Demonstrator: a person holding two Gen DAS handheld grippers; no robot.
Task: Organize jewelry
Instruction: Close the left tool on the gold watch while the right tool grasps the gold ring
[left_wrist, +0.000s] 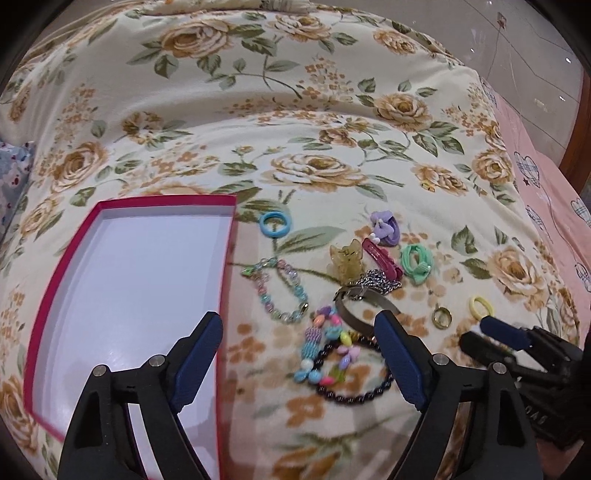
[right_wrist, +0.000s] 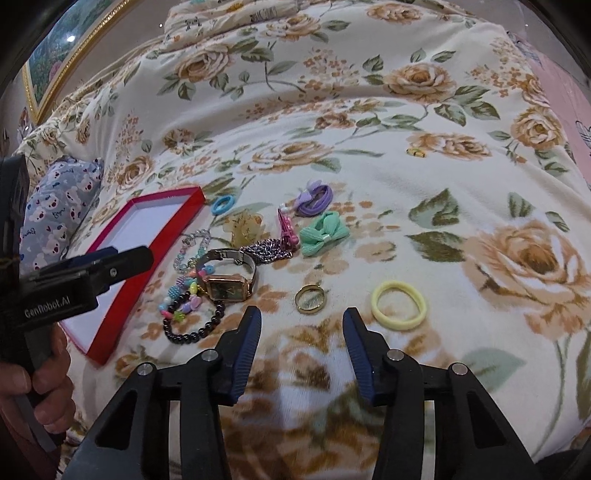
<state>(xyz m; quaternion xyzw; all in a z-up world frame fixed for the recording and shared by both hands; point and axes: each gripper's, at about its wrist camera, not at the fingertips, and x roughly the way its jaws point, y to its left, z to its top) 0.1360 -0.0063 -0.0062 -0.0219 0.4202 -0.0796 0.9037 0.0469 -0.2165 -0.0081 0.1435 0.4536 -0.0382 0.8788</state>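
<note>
Jewelry (left_wrist: 332, 332) all loose on the floral bedspread (left_wrist: 295, 129), centre-right of frame; red box (left_wrist: 55, 288) at lower left holds nothing (sorting not begun). Left gripper (left_wrist: 299, 354) gapes above bracelets; right gripper (right_wrist: 301, 332) half-parted, empty, near gold ring (right_wrist: 310, 298).

Each claw has two black plastic arms with round silver screws at the joints and dark blue ribbed pads on the fingers (right_wrist: 246, 354). The left claw (right_wrist: 110, 263) carries white lettering "GenRobot.AI" on its black body.
</note>
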